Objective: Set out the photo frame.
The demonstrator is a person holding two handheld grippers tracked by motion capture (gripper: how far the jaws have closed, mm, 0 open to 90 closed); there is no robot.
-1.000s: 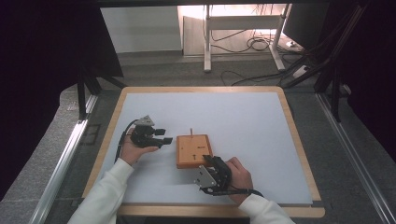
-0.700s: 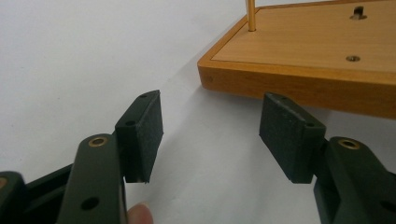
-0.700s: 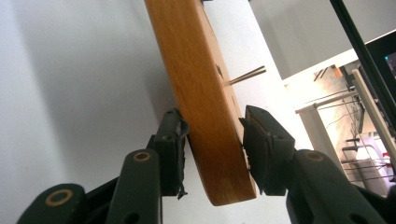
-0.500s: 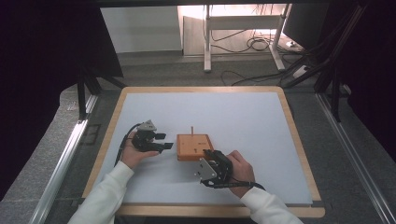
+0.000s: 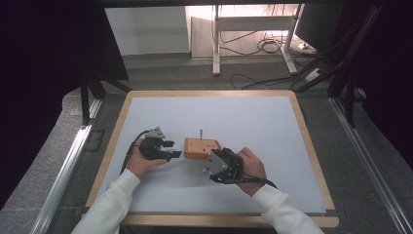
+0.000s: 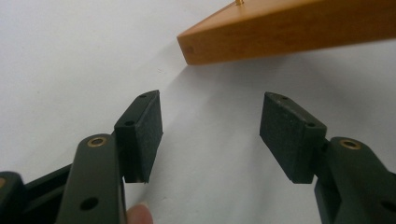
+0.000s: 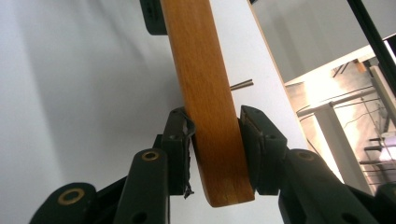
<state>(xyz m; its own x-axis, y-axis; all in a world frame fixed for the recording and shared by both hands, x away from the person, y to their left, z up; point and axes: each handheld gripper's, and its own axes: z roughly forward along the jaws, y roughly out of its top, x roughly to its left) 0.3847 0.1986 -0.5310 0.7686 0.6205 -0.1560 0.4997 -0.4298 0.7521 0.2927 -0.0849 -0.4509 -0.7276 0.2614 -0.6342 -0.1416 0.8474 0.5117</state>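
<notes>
The left gripper (image 5: 171, 148) is resting low over the white table surface (image 5: 253, 122), left of centre in the high view, with its jaws standing wide apart and holding nothing. In the left gripper view the two pads (image 6: 149, 128) are framing bare table, and the near corner of the wooden block (image 6: 289, 28) is lying ahead of them and slightly to the right, close but apart from both pads. The wooden block (image 5: 201, 147) is sitting near the middle of the table toward the person's side, lying flat with a thin pin (image 5: 200, 133) standing up from its far edge. The right gripper (image 5: 214, 161) is coming in from the block's near right side and is clamped on the block: in the right gripper view its jaws are pressing the two broad faces of the slab (image 7: 210, 107), near the rounded end, with the block's long edge running straight away from the camera. The right gripper is therefore the one in contact, and the left is the free one. The governing relation for the next move appears to be this: the block's free left edge is facing the open left jaws, directly to their right along the table, so a short advance in that direction would likely bring the edge between the pads, provided the jaw gap is aligned with the block's thickness.
</notes>
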